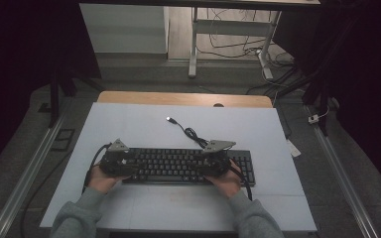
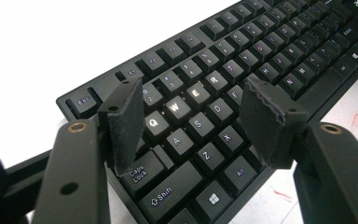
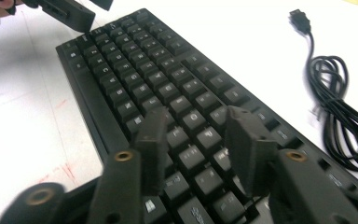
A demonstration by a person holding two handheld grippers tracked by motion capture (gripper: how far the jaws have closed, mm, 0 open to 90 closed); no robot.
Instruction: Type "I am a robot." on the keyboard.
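keyboard (image 1: 178,166) flat on table (image 1: 144,124) | L hand-held gripper (image 2: 193,119) over QWER keys, jaws apart, nothing gripped | R hand-held gripper (image 3: 193,149) over keyboard's other end, jaws apart, nothing gripped, prob. poised to press | cable (image 3: 340,112) loose beside keyboard

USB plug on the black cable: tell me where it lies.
In the high view the USB plug lies on the pale table, beyond the black keyboard, at the far end of its coiled black cable.

Grey sleeves (image 1: 79,213); black grippers with grey three-cornered plates (image 1: 118,146), brass-ringed screw holes, foam-padded jaws.
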